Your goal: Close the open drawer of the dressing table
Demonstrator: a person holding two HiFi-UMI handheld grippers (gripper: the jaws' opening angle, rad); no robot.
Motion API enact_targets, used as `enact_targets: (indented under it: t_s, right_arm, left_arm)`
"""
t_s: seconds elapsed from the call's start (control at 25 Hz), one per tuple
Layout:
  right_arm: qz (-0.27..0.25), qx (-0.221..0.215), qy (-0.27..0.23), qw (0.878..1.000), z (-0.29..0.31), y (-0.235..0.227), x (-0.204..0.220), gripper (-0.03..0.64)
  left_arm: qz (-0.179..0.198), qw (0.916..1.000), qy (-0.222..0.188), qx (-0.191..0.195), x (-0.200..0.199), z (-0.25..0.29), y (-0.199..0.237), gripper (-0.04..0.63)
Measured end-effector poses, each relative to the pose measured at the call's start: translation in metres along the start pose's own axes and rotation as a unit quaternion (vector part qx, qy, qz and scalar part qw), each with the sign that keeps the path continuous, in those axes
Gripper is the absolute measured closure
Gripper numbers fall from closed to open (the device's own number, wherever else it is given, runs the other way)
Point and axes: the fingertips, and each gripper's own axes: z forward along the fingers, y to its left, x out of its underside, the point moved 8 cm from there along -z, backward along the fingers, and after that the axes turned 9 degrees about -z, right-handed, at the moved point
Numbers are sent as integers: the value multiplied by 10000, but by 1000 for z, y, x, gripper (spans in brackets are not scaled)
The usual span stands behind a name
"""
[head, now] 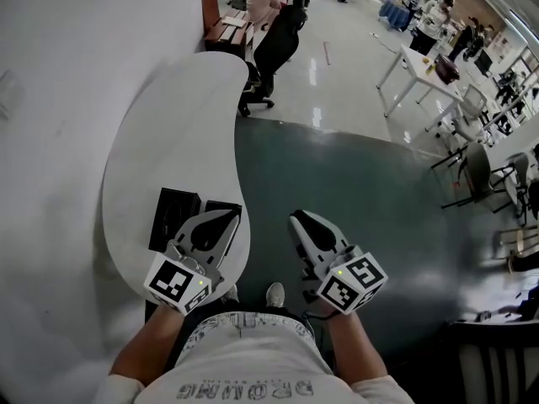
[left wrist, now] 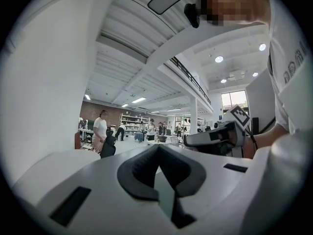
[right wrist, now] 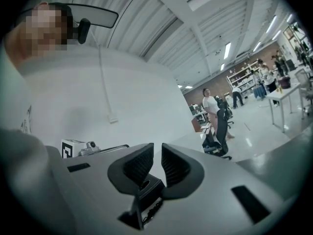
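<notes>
The white dressing table (head: 177, 116), with a curved top, stands along the white wall at the left. No drawer front shows in any view. Two flat black things (head: 173, 217) lie on its near end. My left gripper (head: 232, 215) hovers over that end, pointing level, and in the left gripper view its fingertips (left wrist: 159, 147) meet with nothing between them. My right gripper (head: 296, 219) hangs over the dark floor just right of the table's edge. A narrow gap shows between its pads (right wrist: 157, 153), and that gap is empty.
A black office chair (head: 274, 40) stands past the table's far end, with people behind it. White tables (head: 421, 66) and chairs (head: 480, 167) fill the right side. Dark floor (head: 354, 192) lies ahead of the right gripper. My shoe (head: 275, 295) shows below.
</notes>
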Motion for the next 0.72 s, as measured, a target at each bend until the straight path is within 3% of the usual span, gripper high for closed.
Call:
enact_targets:
  t_s: [0.72]
  right_arm:
    - [-140,-219,-1,9997,-2,20,-3,607]
  left_arm:
    - [17,9998,-156,-110,-3,-15,-2,580]
